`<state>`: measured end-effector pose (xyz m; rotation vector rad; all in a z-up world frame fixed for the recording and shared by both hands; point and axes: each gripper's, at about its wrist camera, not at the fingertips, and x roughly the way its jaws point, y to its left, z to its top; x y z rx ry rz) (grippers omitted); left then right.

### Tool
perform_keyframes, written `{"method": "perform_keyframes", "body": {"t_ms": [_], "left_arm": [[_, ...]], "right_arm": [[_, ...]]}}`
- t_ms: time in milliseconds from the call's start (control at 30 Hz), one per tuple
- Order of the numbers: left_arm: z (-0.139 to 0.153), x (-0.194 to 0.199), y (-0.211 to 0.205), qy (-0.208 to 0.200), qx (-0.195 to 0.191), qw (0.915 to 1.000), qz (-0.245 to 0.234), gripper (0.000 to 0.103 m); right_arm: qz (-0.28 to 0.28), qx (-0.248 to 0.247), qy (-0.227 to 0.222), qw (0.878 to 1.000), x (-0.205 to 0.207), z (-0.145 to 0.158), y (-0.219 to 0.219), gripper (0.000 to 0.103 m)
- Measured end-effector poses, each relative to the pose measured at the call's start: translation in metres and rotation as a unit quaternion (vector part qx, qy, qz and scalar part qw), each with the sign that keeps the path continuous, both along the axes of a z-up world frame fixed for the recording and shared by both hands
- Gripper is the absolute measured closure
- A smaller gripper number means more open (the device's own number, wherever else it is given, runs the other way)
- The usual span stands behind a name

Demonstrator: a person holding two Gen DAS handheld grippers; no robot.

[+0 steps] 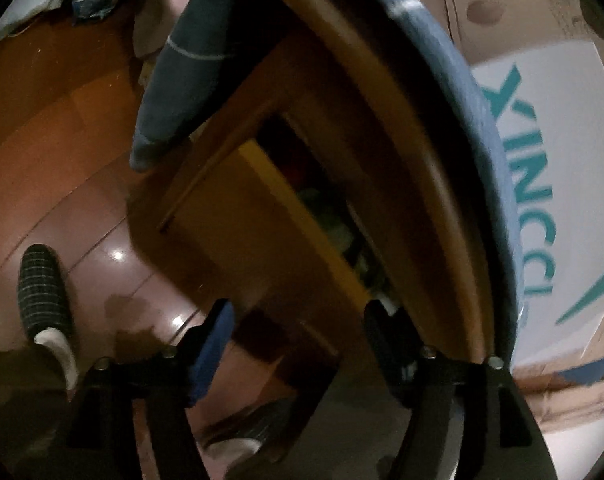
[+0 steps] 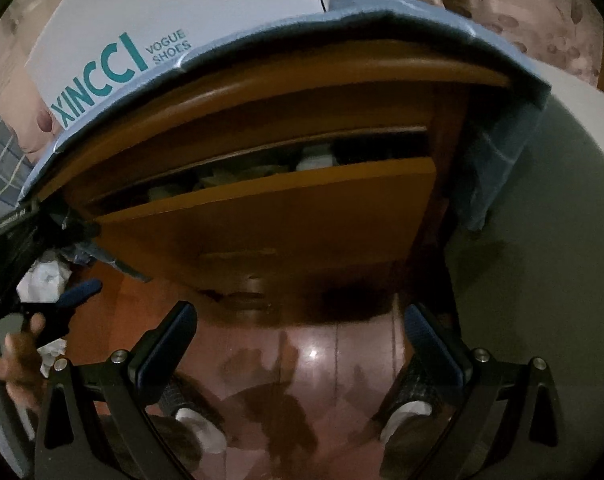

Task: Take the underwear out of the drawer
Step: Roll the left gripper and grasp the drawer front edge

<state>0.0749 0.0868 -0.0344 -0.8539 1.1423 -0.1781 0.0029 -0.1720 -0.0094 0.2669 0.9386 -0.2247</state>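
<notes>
A wooden nightstand drawer [image 2: 270, 208] stands partly pulled out, with a gap above its front panel. Folded light and dark clothes [image 2: 262, 170] show in the gap; which piece is underwear I cannot tell. The drawer also shows in the left wrist view [image 1: 262, 216], with clothes [image 1: 334, 224] inside. My right gripper [image 2: 302, 340] is open and empty, below the drawer front, over the floor. My left gripper [image 1: 302, 332] is open and empty, close to the drawer's lower corner. It also shows at the left edge of the right wrist view [image 2: 62, 304].
A blue cloth [image 2: 342, 20] covers the nightstand top, with a white XINCCI shoe box [image 2: 174, 12] on it. The glossy wooden floor [image 2: 322, 360] lies below. The person's slippered feet [image 2: 406, 416] stand near the grippers. A grey wall [image 2: 542, 280] is at the right.
</notes>
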Motion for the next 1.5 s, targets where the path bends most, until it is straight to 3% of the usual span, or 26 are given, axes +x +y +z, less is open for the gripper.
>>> {"method": "perform_keyframes", "body": {"t_ms": [233, 800, 867, 1067, 1200, 1500], "left_arm": [[-0.015, 0.015, 0.003, 0.012, -0.045, 0.9983, 0.037, 0.025], [-0.047, 0.012, 0.008, 0.006, -0.076, 0.9942, 0.076, 0.015], [-0.052, 0.012, 0.008, 0.020, -0.073, 0.9940, 0.079, 0.007], [-0.059, 0.013, 0.012, 0.026, -0.104, 0.9900, 0.091, 0.006], [-0.066, 0.021, 0.013, 0.060, -0.113, 0.9866, 0.102, 0.003], [-0.078, 0.040, 0.010, 0.111, -0.107, 0.9807, 0.120, 0.000]], "right_arm": [[0.018, -0.006, -0.001, 1.000, 0.000, 0.002, 0.006, 0.000], [0.010, -0.011, -0.015, 1.000, -0.003, 0.011, 0.008, 0.001], [0.011, -0.012, -0.015, 1.000, -0.003, 0.012, 0.007, 0.000], [0.008, -0.013, -0.014, 1.000, -0.002, 0.011, 0.007, 0.000], [-0.005, -0.039, -0.020, 0.999, -0.004, 0.016, 0.005, 0.000], [-0.014, -0.037, -0.021, 0.999, -0.003, 0.019, -0.001, 0.000]]}}
